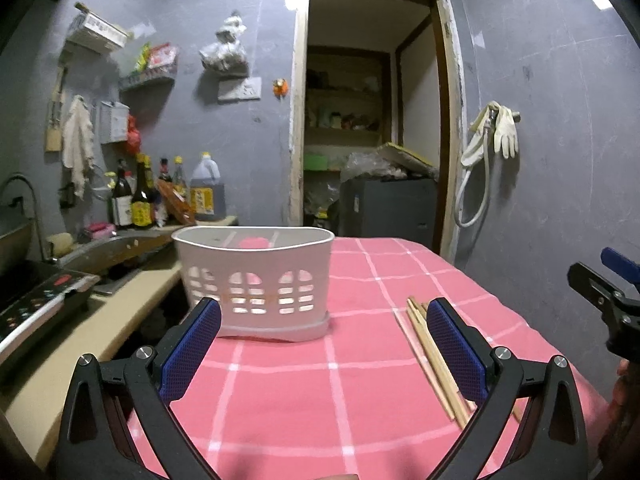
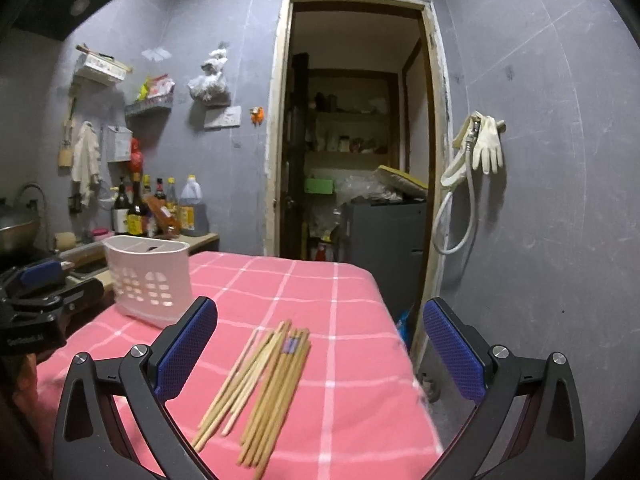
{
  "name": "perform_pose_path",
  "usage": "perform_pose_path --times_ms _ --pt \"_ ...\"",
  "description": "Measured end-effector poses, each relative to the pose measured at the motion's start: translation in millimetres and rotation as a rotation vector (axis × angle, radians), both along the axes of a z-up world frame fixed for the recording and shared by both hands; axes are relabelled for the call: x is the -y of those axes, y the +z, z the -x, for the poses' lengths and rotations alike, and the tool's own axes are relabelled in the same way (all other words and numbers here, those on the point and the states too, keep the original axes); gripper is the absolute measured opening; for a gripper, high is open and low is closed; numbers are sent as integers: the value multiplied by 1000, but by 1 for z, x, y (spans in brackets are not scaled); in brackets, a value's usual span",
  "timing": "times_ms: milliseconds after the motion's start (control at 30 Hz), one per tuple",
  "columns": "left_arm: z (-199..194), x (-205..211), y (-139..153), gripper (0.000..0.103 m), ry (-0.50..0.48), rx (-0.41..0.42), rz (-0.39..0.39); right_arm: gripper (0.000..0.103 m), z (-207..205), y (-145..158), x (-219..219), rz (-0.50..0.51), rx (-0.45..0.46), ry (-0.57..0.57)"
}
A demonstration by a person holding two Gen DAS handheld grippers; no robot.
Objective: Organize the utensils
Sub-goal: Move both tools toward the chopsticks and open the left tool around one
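Left gripper (image 1: 324, 340) is hovering over the pink checked tablecloth (image 1: 360, 380), jaws spread wide, gripping nothing. White slotted basket (image 1: 256, 280) is standing upright on the cloth straight ahead of it, near the left edge of the table, something pink showing inside. Right gripper (image 2: 320, 344) is also hanging wide open and empty above the cloth. A loose bundle of wooden chopsticks (image 2: 260, 384) is lying flat on the cloth between its two fingers, well right of the basket. Sauce bottles (image 1: 140, 196) are sitting on the counter behind.
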State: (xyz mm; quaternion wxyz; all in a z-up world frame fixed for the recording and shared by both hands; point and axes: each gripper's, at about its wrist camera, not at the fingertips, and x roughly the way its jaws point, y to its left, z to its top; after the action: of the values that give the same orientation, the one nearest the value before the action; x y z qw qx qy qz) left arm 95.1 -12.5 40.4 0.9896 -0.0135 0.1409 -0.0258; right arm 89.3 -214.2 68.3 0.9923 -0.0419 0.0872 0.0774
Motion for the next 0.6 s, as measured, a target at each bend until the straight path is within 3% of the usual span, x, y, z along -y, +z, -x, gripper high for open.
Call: perform_pose_path --times_ms 133,333,500,600 --pt "-28 8 0 101 -24 -62 13 103 -28 -3 4 -18 -64 -12" --pt "-61 25 -8 101 -44 -84 -9 103 -62 -10 6 -41 -125 0" --pt "-87 31 -24 101 -85 -189 5 103 -92 -24 11 -60 -246 9" --pt "-101 30 -32 100 -107 -258 27 92 -107 -34 15 -66 -318 4"
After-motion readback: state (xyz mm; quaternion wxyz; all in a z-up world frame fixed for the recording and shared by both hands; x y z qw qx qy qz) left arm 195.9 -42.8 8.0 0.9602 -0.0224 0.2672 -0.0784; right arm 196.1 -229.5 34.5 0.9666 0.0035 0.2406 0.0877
